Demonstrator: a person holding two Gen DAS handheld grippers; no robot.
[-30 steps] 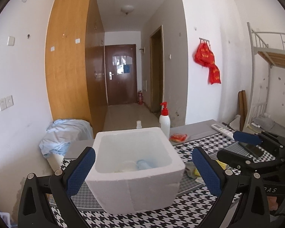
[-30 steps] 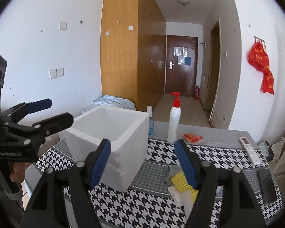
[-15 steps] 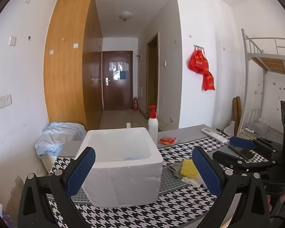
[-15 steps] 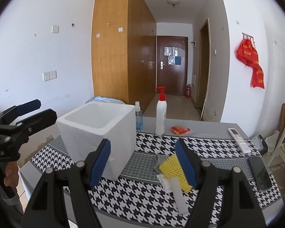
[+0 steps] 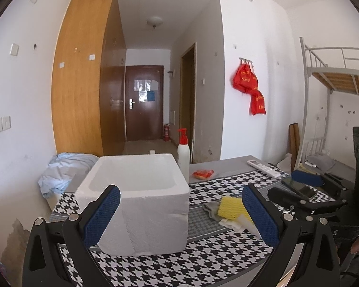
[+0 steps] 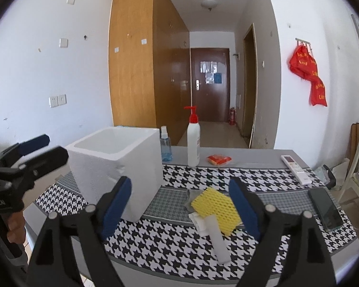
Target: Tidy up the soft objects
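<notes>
The right hand-held gripper (image 6: 179,205) is hovering wide open and holding nothing, above the near edge of the surface (image 6: 263,177). The yellow mesh sponge (image 6: 215,205) is lying between its 2 fingers, beyond their tips, on a grey cloth (image 6: 190,198) beside the white foam box (image 6: 117,160). The left hand-held gripper (image 5: 179,212) is also standing wide open and holding nothing, facing the box.

Both grippers have drawn back from the foam box (image 5: 141,198), jaws spread.
</notes>
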